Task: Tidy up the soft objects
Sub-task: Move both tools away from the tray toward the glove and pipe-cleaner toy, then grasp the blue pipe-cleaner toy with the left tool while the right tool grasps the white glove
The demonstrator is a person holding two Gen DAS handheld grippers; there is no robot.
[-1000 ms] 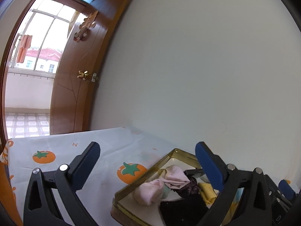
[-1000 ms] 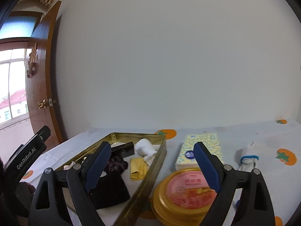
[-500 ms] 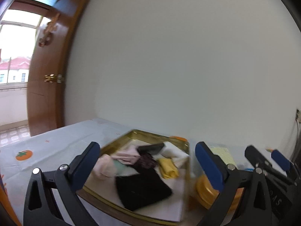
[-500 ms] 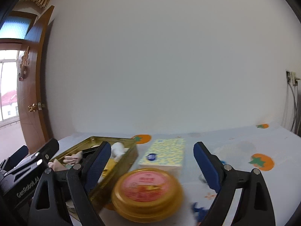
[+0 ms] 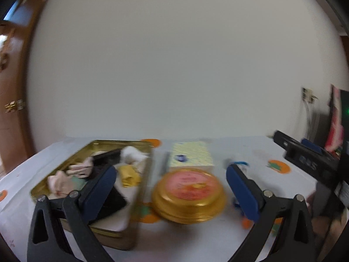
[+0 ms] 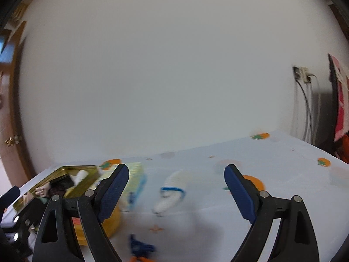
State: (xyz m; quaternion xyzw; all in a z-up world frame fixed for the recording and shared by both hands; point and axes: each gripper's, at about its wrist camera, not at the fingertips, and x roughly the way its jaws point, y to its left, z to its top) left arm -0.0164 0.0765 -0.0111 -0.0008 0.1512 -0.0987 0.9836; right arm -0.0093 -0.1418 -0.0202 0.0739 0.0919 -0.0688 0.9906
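A gold tin tray (image 5: 65, 166) (image 6: 72, 168) holds several soft pieces: pink cloth (image 5: 65, 176), a yellow one (image 5: 128, 174), a white one (image 5: 130, 155) and black fabric (image 5: 111, 200). On the tablecloth lies a white sock with a blue band (image 6: 172, 190); in the left wrist view it shows as a white sock (image 5: 236, 163). A small blue and orange item (image 6: 139, 247) lies near the front. My left gripper (image 5: 170, 187) is open in front of the tray and the round tin. My right gripper (image 6: 175, 187) is open, and the sock lies on the table beyond its fingers.
A round gold tin with a pink lid (image 5: 188, 193) (image 6: 109, 220) stands beside the tray. Behind it is a yellow tissue pack (image 5: 190, 157) (image 6: 136, 174). A white wall closes the back; a wooden door (image 5: 13, 100) is at left, cables (image 6: 305, 109) at right.
Both views have swung to the right: the door and window slid out to the left, and the round tin, tissue pack and sock came toward the middle. Both grippers stayed open.
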